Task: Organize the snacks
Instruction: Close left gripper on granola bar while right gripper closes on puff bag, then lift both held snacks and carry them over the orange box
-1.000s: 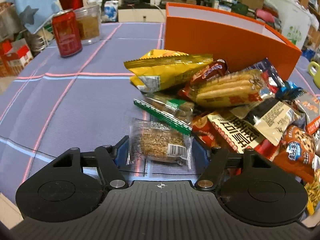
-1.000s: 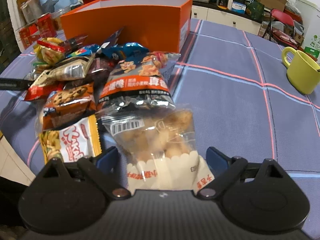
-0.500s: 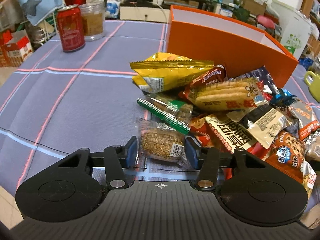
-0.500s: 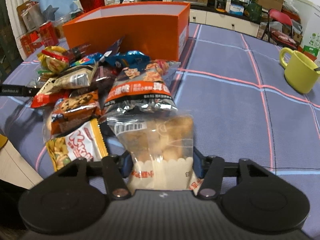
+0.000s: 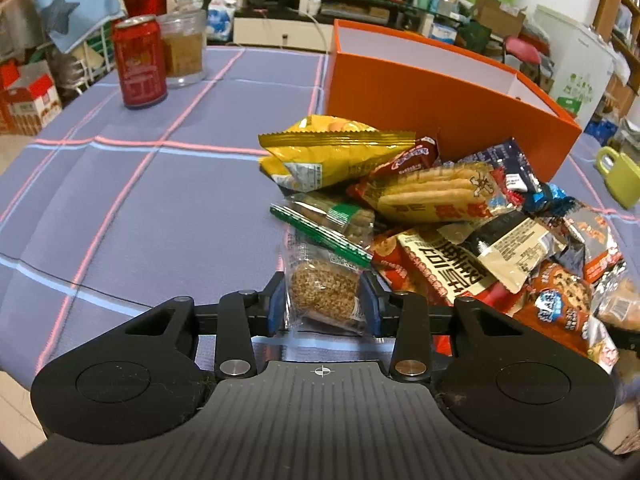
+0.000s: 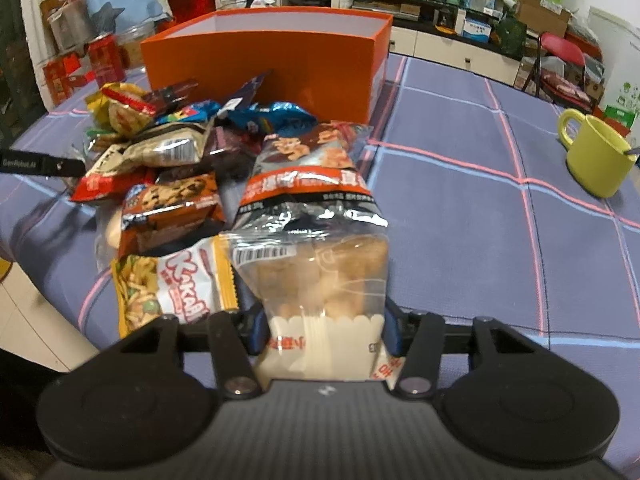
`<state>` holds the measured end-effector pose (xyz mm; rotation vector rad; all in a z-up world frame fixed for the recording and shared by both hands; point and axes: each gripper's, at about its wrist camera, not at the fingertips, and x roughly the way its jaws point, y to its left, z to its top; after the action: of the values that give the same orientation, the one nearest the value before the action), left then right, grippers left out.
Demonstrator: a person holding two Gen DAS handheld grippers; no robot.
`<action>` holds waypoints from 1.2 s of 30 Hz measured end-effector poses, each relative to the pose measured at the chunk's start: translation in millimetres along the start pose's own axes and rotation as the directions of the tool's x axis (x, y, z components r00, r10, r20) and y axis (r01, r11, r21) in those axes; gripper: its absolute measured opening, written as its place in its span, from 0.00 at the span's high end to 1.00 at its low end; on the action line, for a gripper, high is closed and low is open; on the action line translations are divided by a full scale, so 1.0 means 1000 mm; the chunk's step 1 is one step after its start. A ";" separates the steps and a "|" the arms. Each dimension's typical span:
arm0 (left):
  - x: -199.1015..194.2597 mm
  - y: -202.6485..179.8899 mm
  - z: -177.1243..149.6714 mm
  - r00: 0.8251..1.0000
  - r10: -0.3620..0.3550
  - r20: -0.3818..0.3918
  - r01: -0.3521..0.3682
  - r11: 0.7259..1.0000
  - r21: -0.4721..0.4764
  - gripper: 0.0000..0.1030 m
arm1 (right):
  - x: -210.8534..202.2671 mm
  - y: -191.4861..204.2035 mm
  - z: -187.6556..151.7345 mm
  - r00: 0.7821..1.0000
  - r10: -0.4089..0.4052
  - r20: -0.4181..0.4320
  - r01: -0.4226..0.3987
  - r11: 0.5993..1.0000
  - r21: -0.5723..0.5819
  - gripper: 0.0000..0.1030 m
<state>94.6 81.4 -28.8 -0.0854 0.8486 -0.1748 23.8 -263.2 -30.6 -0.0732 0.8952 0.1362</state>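
Cluttered shelves, cartons and a red chair [image 6: 562, 62] fill the room behind a table under a purple cloth [image 5: 160, 208] crossed by pink and blue lines. On the cloth stands an open orange box [image 5: 432, 100], white inside, and a heap of snack packets [image 5: 460, 216] lies piled against its near wall.

In the left wrist view, the left gripper [image 5: 322, 306] is at the near left edge of the heap, its blue pads [image 5: 276, 306] pressed against both sides of a clear-wrapped grain cake [image 5: 324, 292]. A green-edged bar [image 5: 320, 224] overlaps the cake's far end, and a yellow bag [image 5: 332, 152] lies beyond, close to the box. Far left on the cloth stand a red can [image 5: 138, 66] and, just behind it, a glass jar [image 5: 184, 52]. A green mug [image 5: 622, 172] sits at the right edge.

In the right wrist view, the right gripper [image 6: 322, 330] clamps the near end of a clear bag of puffs [image 6: 320, 280] on the heap's right side. A Kaka packet [image 6: 176, 288] lies just left of that bag, with a cookie packet [image 6: 172, 208] behind it. The mug stands well apart to the right on bare cloth. The left gripper's dark finger shows at the far left edge.
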 end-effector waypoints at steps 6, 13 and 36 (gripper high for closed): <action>-0.004 -0.006 0.001 1.000 0.000 0.013 0.000 1.000 0.015 0.92 | 0.000 0.000 -0.001 1.000 0.002 -0.002 -0.002 1.000 0.003 0.49; -0.023 -0.011 0.003 0.998 0.011 0.068 -0.015 0.998 0.055 1.00 | -0.009 0.003 -0.001 0.999 -0.025 0.032 0.026 1.000 -0.015 0.54; -0.084 -0.024 -0.005 0.986 -0.029 0.162 0.012 0.995 0.103 1.00 | -0.054 0.029 0.003 0.973 -0.099 0.208 0.125 0.985 -0.118 0.56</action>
<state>33.3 73.2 33.4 -0.0125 0.6745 -0.2274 -11.4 -239.1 13.6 -0.2278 0.6768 0.0944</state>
